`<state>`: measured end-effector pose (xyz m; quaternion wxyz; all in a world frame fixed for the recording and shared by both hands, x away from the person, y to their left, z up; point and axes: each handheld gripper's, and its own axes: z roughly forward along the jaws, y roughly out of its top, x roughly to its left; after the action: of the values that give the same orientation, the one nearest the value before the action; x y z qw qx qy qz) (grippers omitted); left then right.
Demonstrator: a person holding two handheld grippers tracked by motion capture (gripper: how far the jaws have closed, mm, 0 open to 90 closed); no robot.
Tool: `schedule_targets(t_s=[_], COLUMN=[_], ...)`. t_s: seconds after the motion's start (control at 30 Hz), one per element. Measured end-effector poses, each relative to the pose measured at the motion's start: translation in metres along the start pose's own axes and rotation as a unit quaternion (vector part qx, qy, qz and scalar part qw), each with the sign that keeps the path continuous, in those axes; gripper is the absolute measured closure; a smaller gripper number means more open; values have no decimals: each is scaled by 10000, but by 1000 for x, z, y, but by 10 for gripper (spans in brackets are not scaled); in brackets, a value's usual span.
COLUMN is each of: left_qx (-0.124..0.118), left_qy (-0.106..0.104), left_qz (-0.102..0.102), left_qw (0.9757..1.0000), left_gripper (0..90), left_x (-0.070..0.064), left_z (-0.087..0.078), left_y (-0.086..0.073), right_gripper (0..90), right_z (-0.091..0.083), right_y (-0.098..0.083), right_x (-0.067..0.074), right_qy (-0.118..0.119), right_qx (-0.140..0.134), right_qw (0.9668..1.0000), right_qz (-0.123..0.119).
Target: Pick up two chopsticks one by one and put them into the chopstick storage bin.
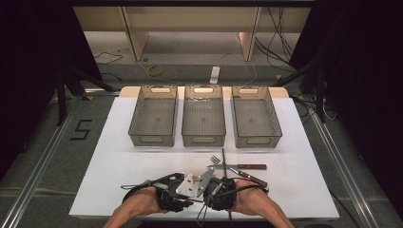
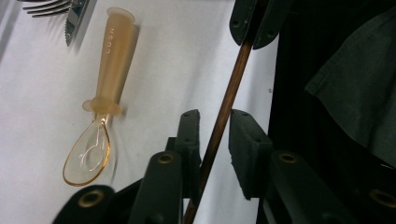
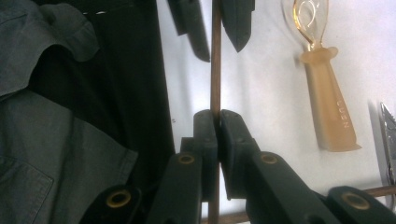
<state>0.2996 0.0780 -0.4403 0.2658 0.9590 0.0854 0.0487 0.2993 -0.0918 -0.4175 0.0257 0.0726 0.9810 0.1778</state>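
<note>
Thin brown chopstick (image 3: 215,60) is pinched tight between the pads of the right gripper (image 3: 217,122), jaws pressed together on it, stick running straight up out of that grip and on between the pads of the left gripper (image 2: 213,128). Left jaws are not clamped: one pad touches or nearly touches the chopstick (image 2: 224,112), the other stands off it with a visible gap, so the stick sits between them, not pressed. In the right gripper view the left gripper (image 3: 215,35) shows farther up the stick, jaws either side of it with daylight on one side. In the high view both grippers sit tip to tip at the near edge of the white table (image 1: 119,142), left gripper (image 1: 190,186) and right gripper (image 1: 209,183) almost touching, forearms coming in from the bottom and angled inward toward each other, chopstick too thin to make out between them. Just beside the left jaws on the table lies an amber spoon (image 2: 100,107), flat, bowl toward the gripper, not touched; same spoon (image 3: 322,93) sits off to the side of the right jaws. Beyond the right gripper lie a fork (image 1: 219,163) and a knife (image 1: 249,166), close together, near but clear of the jaws. Three empty grey baskets (image 1: 203,138) stand in a row well beyond, with bare table between.
</note>
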Motion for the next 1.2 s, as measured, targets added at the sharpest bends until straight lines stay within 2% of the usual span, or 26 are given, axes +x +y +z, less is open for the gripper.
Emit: schedule_targets(t_s=[0.23,0.3,0.33,0.37,0.4,0.47,0.5,0.53,0.6,0.67,0.73,0.8,0.87,0.9,0.93,0.97,1.03,1.07,1.13,1.2], left_qx=[13,51,82,11,9,-33,-54,-52,-30,-60,-87,-118,-121,-99,-70,-116,-168,-239,-363,-430], left_qy=[-215,-266,-218,-207,-205,-194,-179,-118,-2,121,229,303,464,507,586,634,744,799,906,1006], left_qz=[159,283,376,304,292,300,262,201,67,-97,-251,-419,-680,-743,-866,-1020,-1247,-1371,-1620,-1759], left_qw=[9996,9992,9990,9993,9994,9994,9995,9997,10000,9999,9994,9986,9965,9959,9945,9927,9893,9870,9820,9783], left_gripper=[805,836,847,849,851,853,853,853,854,854,854,854,854,854,854,854,854,854,854,854], left_x=[-4,-5,-5,-6,-5,-5,-4,-3,1,4,6,10,15,17,20,23,28,31,36,40], left_z=[0,0,0,0,-1,-3,-4,-4,-5,-6,-8,-10,-12,-13,-15,-16,-22,-24,-29,-32], left_y=[0,0,1,1,1,1,1,1,0,-1,-2,-3,-5,-6,-8,-10,-13,-14,-18,-20], right_gripper=[854,834,824,820,816,718,684,647,570,543,475,430,421,402,402,396,377,366,346,337], right_z=[0,0,-1,-2,-3,-8,-12,-16,-29,-39,-43,-46,-48,-50,-50,-51,-53,-53,-52,-49], right_y=[-1,-2,-3,-3,-4,-5,-7,-9,-13,-17,-20,-23,-24,-26,-26,-27,-30,-32,-37,-42], right_x=[0,0,-2,-3,-5,-8,-12,-15,-21,-27,-31,-34,-34,-35,-35,-35,-36,-36,-36,-36], right_qy=[115,96,65,25,-6,-80,-139,-133,-202,-297,-397,-541,-718,-888,-888,-951,-1017,-1051,-1017,-1061], right_qx=[21,-5,-22,-34,-94,-107,-255,-343,-720,-919,-1118,-1306,-1524,-1697,-1697,-1810,-1913,-1944,-1950,-1904], right_qw=[9998,9999,10000,10000,9999,9998,9992,9989,9950,9914,9880,9829,9767,9713,9713,9675,9633,9616,9605,9592], right_qz=[-131,-30,-39,55,37,162,284,301,666,878,990,1178,1333,1413,1413,1486,1588,1625,1708,1801])
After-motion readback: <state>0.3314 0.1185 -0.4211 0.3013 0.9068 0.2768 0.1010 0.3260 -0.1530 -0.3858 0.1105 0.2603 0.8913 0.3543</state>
